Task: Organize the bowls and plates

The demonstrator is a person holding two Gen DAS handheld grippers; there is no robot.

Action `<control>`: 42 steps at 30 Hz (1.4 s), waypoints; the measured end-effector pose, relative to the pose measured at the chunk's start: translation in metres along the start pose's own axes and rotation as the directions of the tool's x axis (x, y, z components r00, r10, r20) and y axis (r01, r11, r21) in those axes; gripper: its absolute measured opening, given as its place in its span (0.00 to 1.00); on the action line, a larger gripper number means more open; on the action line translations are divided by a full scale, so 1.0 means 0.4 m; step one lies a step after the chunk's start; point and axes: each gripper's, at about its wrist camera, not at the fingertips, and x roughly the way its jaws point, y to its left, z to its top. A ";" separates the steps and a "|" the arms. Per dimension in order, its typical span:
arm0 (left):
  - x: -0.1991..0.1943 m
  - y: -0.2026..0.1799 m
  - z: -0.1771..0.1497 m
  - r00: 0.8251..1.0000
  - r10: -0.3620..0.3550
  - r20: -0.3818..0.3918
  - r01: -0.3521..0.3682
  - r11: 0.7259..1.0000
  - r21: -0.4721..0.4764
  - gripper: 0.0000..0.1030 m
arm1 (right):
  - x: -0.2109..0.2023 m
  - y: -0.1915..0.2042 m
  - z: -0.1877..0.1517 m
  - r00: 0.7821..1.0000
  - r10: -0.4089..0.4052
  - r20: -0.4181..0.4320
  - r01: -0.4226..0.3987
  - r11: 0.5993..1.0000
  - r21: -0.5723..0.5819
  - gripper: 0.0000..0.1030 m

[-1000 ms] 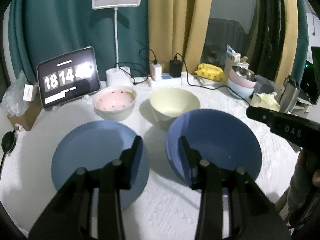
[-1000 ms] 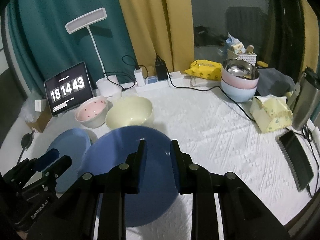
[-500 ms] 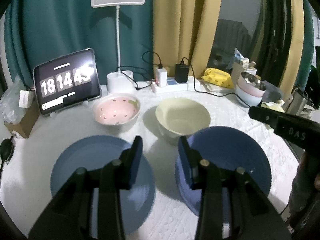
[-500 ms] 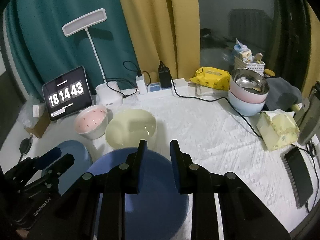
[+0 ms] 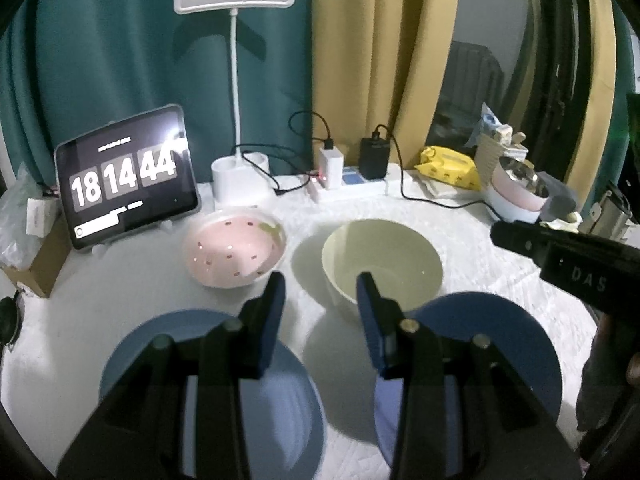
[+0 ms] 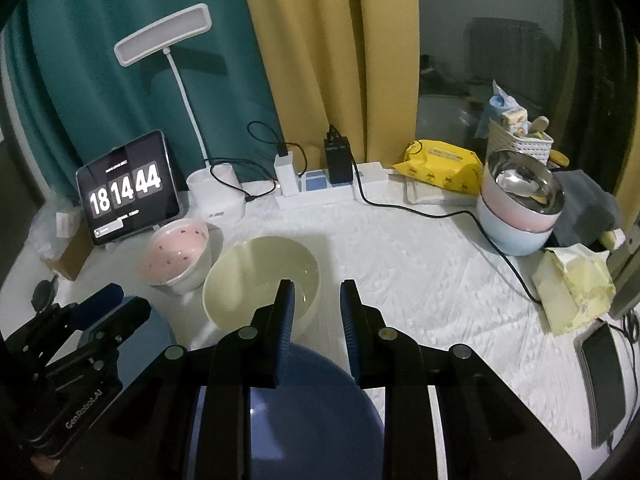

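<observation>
Big white numbers 18 14 44 on the dark tablet screen (image 5: pixel 126 178), also readable from the right wrist view. Letters "DAS" on the side of the black right claw (image 5: pixel 560 256), at the right edge of the left wrist view. Word "GenRobot.AI" in small pale letters on the black body of the left claw (image 6: pixel 106 306), low on the left in the right wrist view; small print under the tablet's numbers too tiny to read.

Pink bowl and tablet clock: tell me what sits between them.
Nothing; in the left wrist view only bare white tablecloth separates the pink bowl from the tablet clock.
</observation>
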 end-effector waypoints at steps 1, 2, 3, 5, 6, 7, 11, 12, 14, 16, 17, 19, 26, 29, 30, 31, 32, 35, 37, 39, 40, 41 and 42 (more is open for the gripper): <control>0.003 0.001 0.002 1.000 0.000 -0.001 0.000 1.000 0.000 0.37 | 0.007 0.001 0.004 1.000 0.000 -0.002 0.000 1.000 -0.002 0.24; 0.009 0.004 0.005 1.000 -0.001 -0.002 0.001 1.000 0.000 0.37 | 0.016 0.002 0.008 1.000 0.000 -0.006 0.000 1.000 -0.002 0.24; 0.016 0.007 0.007 1.000 -0.001 -0.004 0.001 1.000 -0.001 0.37 | 0.022 0.003 0.010 1.000 0.001 -0.009 -0.001 1.000 -0.003 0.24; 0.028 0.012 0.011 1.000 -0.003 -0.011 0.003 1.000 -0.007 0.37 | 0.038 0.005 0.017 1.000 0.003 -0.014 -0.003 1.000 -0.004 0.24; 0.035 0.013 0.012 1.000 -0.005 -0.014 0.005 1.000 -0.010 0.37 | 0.047 0.005 0.021 1.000 0.004 -0.018 -0.004 1.000 -0.002 0.24; 0.040 0.013 0.014 1.000 -0.006 -0.018 0.006 1.000 -0.012 0.37 | 0.054 0.006 0.023 1.000 0.006 -0.021 -0.006 1.000 -0.001 0.24; 0.081 0.014 0.018 0.999 -0.019 -0.047 0.018 1.000 -0.024 0.37 | 0.090 0.009 0.032 0.999 0.010 -0.041 -0.010 1.000 -0.003 0.24; 0.089 0.013 0.018 0.998 -0.019 -0.053 0.018 1.000 -0.024 0.37 | 0.101 0.009 0.033 0.999 0.011 -0.048 -0.011 1.000 -0.002 0.24; 0.110 0.012 0.021 0.997 -0.021 -0.074 0.019 0.999 -0.026 0.37 | 0.122 0.007 0.035 0.998 0.013 -0.064 -0.013 1.000 0.001 0.24; 0.127 0.011 0.023 0.996 -0.022 -0.091 0.020 0.999 -0.032 0.37 | 0.143 0.004 0.038 0.996 0.013 -0.086 -0.013 1.000 0.003 0.24; 0.138 0.011 0.025 0.995 -0.019 -0.101 0.016 0.999 -0.035 0.37 | 0.151 0.003 0.039 0.995 0.016 -0.096 -0.016 1.000 0.005 0.24; 0.154 0.012 0.026 0.993 -0.017 -0.116 0.012 0.999 -0.039 0.37 | 0.168 0.005 0.044 0.993 0.013 -0.119 -0.013 1.000 0.002 0.24; 0.218 0.021 0.025 0.982 -0.016 -0.190 0.005 0.998 -0.058 0.37 | 0.228 0.002 0.052 0.982 0.009 -0.188 0.001 0.999 0.053 0.33; 0.237 0.022 0.022 0.977 -0.029 -0.213 0.016 0.998 -0.066 0.37 | 0.260 -0.001 0.051 0.973 0.013 -0.229 0.010 0.995 0.099 0.34; 0.239 0.021 0.023 0.976 -0.030 -0.215 0.016 0.998 -0.066 0.37 | 0.265 -0.002 0.051 0.973 0.006 -0.232 0.018 0.995 0.101 0.34; 0.242 0.019 0.024 0.975 -0.028 -0.220 0.014 0.998 -0.064 0.37 | 0.274 -0.003 0.049 0.971 -0.010 -0.240 0.035 0.994 0.103 0.34; 0.244 0.019 0.025 0.974 -0.031 -0.224 0.017 0.998 -0.067 0.37 | 0.283 -0.005 0.046 0.967 -0.021 -0.253 0.049 0.993 0.107 0.34; 0.252 0.018 0.027 0.972 -0.037 -0.233 0.021 0.997 -0.070 0.37 | 0.293 -0.009 0.043 0.964 -0.030 -0.266 0.062 0.992 0.112 0.34; 0.261 0.017 0.027 0.969 -0.040 -0.244 0.023 0.997 -0.074 0.37 | 0.299 -0.008 0.043 0.962 -0.036 -0.270 0.066 0.993 0.102 0.34; 0.270 0.013 0.026 0.965 -0.048 -0.256 0.030 0.997 -0.073 0.37 | 0.311 -0.008 0.041 0.958 -0.032 -0.284 0.064 0.993 0.103 0.33; 0.273 0.010 0.026 0.964 -0.048 -0.260 0.031 0.997 -0.071 0.37 | 0.316 -0.008 0.040 0.956 -0.026 -0.291 0.059 0.993 0.106 0.33; 0.275 0.007 0.025 0.963 -0.049 -0.264 0.032 0.997 -0.068 0.37 | 0.320 -0.007 0.038 0.954 -0.022 -0.298 0.056 0.993 0.108 0.33; 0.278 0.006 0.025 0.963 -0.047 -0.267 0.030 0.997 -0.068 0.37 | 0.325 -0.006 0.036 0.952 -0.015 -0.305 0.051 0.993 0.110 0.33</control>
